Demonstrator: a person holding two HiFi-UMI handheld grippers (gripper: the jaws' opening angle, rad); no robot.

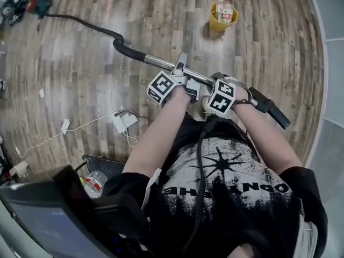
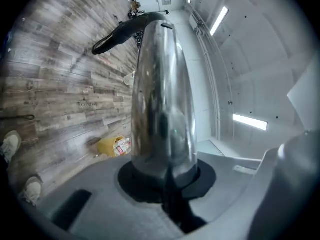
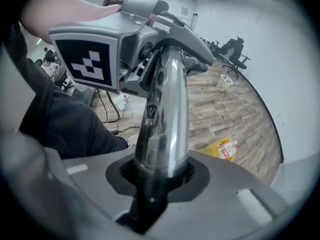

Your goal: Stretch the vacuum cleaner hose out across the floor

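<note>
The vacuum's chrome wand tube (image 1: 156,62) slants across the head view in front of me. Its black bent handle (image 1: 126,48) leads into the dark hose (image 1: 86,23), which curves over the wood floor to the vacuum body (image 1: 21,1) at top left. My left gripper (image 1: 181,77) is shut around the chrome tube (image 2: 162,99). The right gripper (image 1: 217,87) is shut on the same tube (image 3: 165,119), a little to the right of it. The wand's black end (image 1: 271,113) sticks out to the right.
A yellow container (image 1: 223,16) with a bottle in it stands on the floor ahead. White adapters and cables (image 1: 123,121) lie at left. A dark bin (image 1: 97,179) holding a bottle sits by my legs. Office chairs (image 3: 235,49) stand along the far wall.
</note>
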